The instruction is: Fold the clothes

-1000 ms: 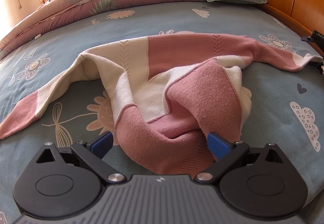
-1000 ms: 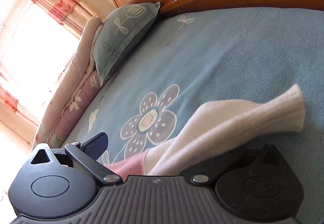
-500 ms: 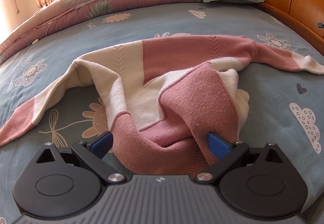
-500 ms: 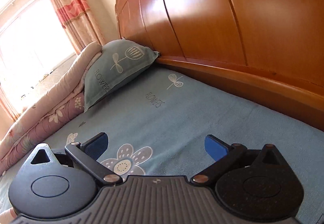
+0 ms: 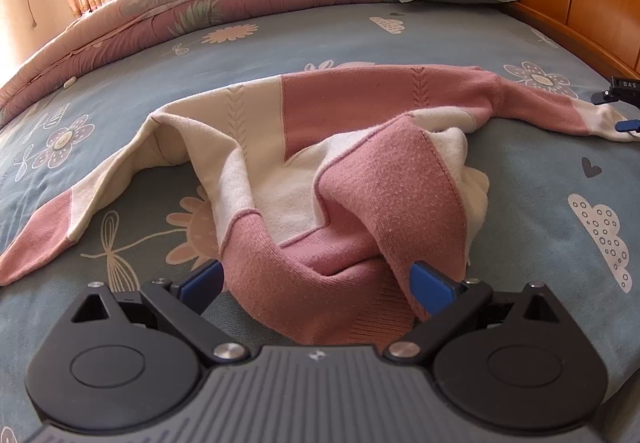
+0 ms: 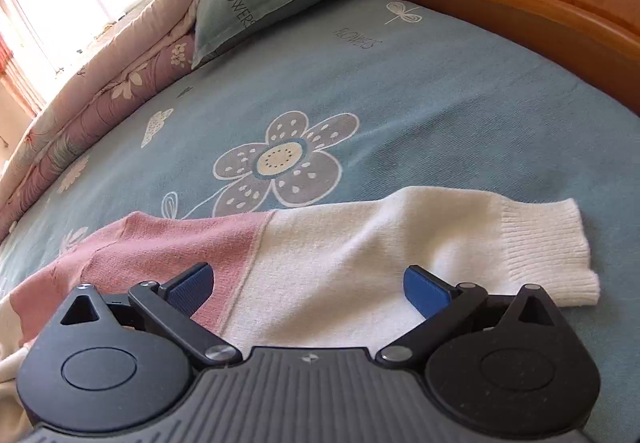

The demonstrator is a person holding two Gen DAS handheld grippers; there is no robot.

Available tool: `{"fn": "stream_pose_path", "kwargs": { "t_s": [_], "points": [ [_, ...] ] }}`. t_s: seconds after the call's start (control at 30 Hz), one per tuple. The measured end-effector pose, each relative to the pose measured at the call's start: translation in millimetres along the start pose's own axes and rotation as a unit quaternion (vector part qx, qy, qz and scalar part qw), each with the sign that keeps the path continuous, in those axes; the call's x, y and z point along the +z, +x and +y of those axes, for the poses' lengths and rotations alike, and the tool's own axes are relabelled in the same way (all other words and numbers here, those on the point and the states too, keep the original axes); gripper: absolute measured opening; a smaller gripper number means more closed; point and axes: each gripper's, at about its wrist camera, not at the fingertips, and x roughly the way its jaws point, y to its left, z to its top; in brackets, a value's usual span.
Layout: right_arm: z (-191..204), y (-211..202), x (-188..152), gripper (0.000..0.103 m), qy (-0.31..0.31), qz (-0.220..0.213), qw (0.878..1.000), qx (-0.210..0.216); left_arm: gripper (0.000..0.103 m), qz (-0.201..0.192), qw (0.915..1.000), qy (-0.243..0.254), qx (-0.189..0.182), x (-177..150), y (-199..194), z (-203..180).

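My left tongs stand wide astride the bunched hem of the pink-and-cream sweater, which lies crumpled with sleeves spread on the bed. I judge it wants flattening before any fold: close on the hem and draw it straight. Only my right view shows the right tongs, wide over the cream cuff.

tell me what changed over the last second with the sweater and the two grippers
The right gripper let go of the cream sleeve, swung up toward the headboard, then came back down; it now hovers open over the sleeve, which lies flat on the bed sheet. The left gripper stayed open around the bunched pink hem; the sweater body barely shifted.
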Motion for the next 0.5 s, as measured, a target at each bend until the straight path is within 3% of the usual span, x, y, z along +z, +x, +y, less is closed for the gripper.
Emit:
{"fn": "stream_pose_path", "kwargs": {
  "t_s": [0.03,0.13,0.23,0.5],
  "points": [
    [5,-5,0,0.103,-0.013,-0.001,1.0,-0.019,0.099,0.0,1.0,-0.001,-0.004,-1,-1,0],
    [29,-23,-7,0.103,-0.067,0.006,0.998,-0.016,0.099,-0.002,0.9999,-0.003,-0.015,-2,-3,1],
    [72,-41,-24,0.103,-0.13,0.025,0.991,0.032,0.099,-0.003,0.9997,-0.005,-0.026,-4,-6,1],
    [202,-60,-122,0.103,-0.285,0.1,0.944,0.135,0.099,-0.004,0.9985,-0.015,-0.053,-11,-12,6]
  ]
}}
